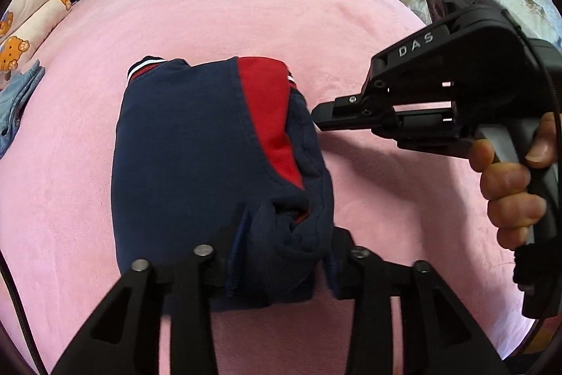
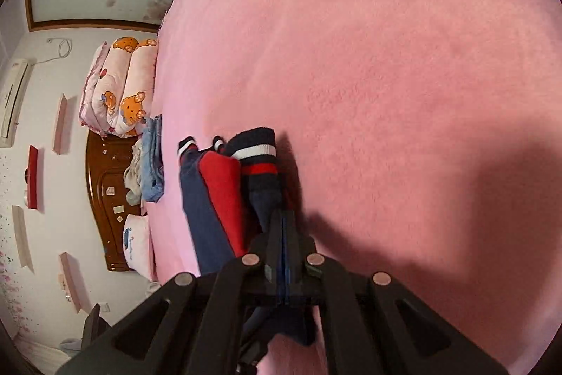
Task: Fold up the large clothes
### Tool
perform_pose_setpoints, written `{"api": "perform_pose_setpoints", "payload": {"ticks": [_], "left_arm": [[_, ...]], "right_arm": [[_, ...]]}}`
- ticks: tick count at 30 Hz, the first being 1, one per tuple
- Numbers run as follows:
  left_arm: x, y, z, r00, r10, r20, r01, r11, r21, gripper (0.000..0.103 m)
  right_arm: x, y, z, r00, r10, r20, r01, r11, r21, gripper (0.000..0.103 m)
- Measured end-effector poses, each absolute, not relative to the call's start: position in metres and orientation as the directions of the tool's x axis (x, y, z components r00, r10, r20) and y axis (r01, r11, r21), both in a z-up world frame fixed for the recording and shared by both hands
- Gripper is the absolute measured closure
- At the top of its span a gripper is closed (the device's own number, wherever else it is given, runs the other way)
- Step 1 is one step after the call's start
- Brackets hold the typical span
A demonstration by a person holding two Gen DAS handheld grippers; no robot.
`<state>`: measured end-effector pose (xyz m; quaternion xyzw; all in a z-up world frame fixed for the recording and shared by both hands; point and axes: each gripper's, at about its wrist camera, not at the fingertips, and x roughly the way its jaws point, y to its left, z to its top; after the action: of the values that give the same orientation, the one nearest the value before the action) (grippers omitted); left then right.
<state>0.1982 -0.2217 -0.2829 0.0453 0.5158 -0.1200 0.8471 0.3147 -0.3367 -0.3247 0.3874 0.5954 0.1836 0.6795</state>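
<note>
Bedroom; pink fleece bed carries the work. Navy-and-red garment lies mid-bed as a compact folded bundle, striped cuffs at its far end. Left hand-held gripper: fingers spread, straddling the near bulged edge; cloth between them, pads apparently not pressing. Right hand-held gripper: fingers pressed together, nothing seen pinched, tip at the bundle's red-panel side. Judgement: folding nearly done; the near-right corner is rumpled, so tuck it under and press flat without dragging the layers open. Containers: none visible. Denim pile and bear-print quilt lie at the bed's edge.
</note>
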Motion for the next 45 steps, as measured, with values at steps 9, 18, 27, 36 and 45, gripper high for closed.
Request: {"api": "perform_pose_setpoints", "payload": {"ticks": [9,18,27,36,45], "left_arm": [[0.187,-0.206,-0.24,0.332,-0.199,-0.922,0.274,0.956,-0.108,0.024],[0.209,-0.128,-0.227,0.306,-0.164,-0.938,0.059,0.986,-0.153,0.022],[0.248,-0.099,-0.239,0.265,-0.172,-0.949,-0.027,0.982,-0.185,0.022],[0.257,-0.103,-0.266,0.207,-0.236,-0.949,-0.022,0.969,-0.246,0.033],[0.261,-0.103,-0.297,0.142,-0.247,-0.959,-0.04,0.966,-0.255,0.065]], "right_arm": [[0.314,-0.339,-0.304,0.184,0.759,-0.624,0.21,0.59,0.78,0.098],[0.319,-0.305,-0.302,0.103,0.685,-0.721,0.202,0.696,0.689,0.059],[0.314,-0.285,-0.297,0.089,0.576,-0.813,0.092,0.808,0.582,0.096],[0.284,-0.314,-0.289,0.171,0.531,-0.83,0.123,0.825,0.552,0.099],[0.28,-0.317,-0.318,0.172,0.487,-0.856,0.146,0.847,0.511,0.099]]}}
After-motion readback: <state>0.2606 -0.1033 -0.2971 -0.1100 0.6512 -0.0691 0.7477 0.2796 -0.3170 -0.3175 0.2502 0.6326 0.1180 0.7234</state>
